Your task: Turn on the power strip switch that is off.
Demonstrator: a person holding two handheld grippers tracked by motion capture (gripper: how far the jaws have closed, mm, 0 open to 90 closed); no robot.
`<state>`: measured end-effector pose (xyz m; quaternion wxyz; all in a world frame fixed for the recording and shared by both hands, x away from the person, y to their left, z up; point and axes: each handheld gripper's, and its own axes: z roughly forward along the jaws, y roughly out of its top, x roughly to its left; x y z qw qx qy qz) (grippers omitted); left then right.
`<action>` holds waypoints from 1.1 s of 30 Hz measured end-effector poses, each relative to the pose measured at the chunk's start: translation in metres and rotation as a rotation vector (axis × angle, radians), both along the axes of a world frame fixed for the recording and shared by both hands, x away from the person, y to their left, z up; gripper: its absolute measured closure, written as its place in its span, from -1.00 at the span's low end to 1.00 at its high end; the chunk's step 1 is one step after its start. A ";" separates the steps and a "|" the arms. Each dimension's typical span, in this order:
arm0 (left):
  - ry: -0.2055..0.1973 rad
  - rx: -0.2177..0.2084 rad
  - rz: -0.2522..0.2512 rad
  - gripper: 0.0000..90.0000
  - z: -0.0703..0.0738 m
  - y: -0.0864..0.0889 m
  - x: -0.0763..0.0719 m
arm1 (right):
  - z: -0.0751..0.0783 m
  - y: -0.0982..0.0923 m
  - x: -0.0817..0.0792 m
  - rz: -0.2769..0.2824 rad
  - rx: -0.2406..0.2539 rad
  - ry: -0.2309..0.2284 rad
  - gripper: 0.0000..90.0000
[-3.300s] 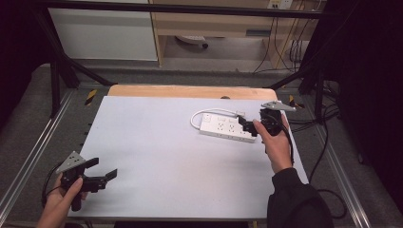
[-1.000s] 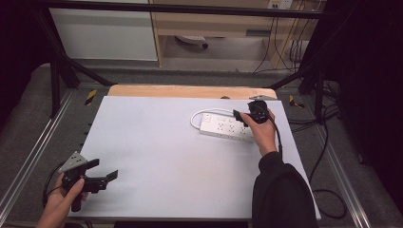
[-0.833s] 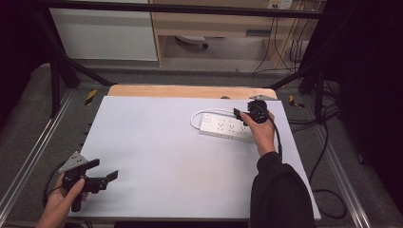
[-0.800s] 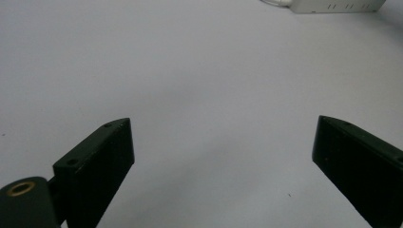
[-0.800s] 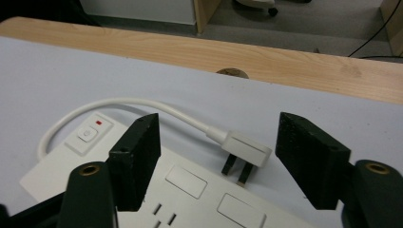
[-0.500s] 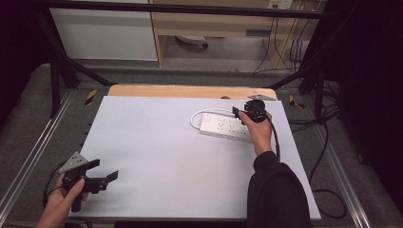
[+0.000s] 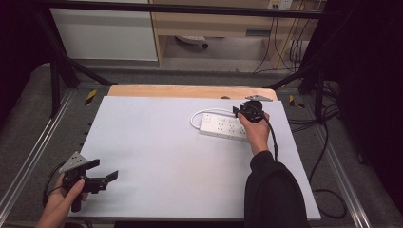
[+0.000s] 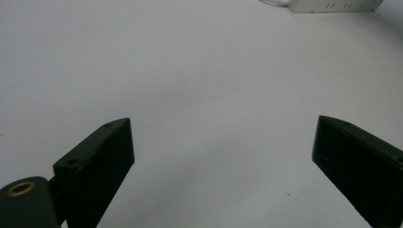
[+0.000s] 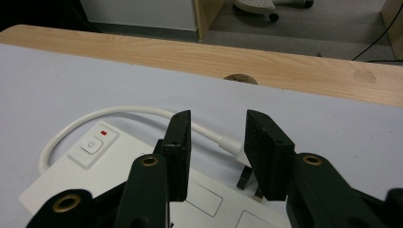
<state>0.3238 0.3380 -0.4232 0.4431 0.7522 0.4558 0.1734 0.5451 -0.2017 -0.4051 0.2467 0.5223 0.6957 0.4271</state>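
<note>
1. Since the earlier frames the right gripper (image 7: 240,111) has shifted slightly toward 12 o'clock over the far end of the power strip (image 7: 222,127), and its jaws have just been closing, with the white plug (image 9: 243,159) between them.
2. Nearest, at about 7 o'clock on the surface (image 7: 180,166), the left gripper (image 7: 100,172) sits in the person's left hand (image 7: 61,202) with its jaws wide apart and nothing between them, just as before.
3. In the left gripper view, bare white surface lies between the two black jaws, and a corner of the power strip (image 8: 332,5) shows far off at the top edge.
4. Farther out, at about 1 o'clock, the power strip lies flat on the surface, its white cable (image 7: 196,116) looping round its left end.
5. In the right gripper view the plug sits between the jaws, touching or nearly touching the right one; a gap remains on the left, so the gripper is not yet clamped.
6. A switch (image 9: 93,144) with a red light (image 9: 103,133) sits at the strip's near-left end.
7. Beyond runs a wooden edge (image 7: 190,91).
</note>
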 end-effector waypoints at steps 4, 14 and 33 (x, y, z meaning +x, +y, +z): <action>-0.002 -0.002 0.001 -0.85 0.000 0.000 0.000 | -0.002 0.003 0.001 0.007 -0.003 -0.002 0.46; -0.003 -0.002 -0.001 -0.84 0.000 0.000 0.000 | -0.006 0.009 0.001 0.033 -0.016 -0.007 0.65; 0.000 0.000 -0.003 -0.84 0.000 0.000 0.000 | -0.014 0.017 0.003 0.055 -0.029 -0.003 0.83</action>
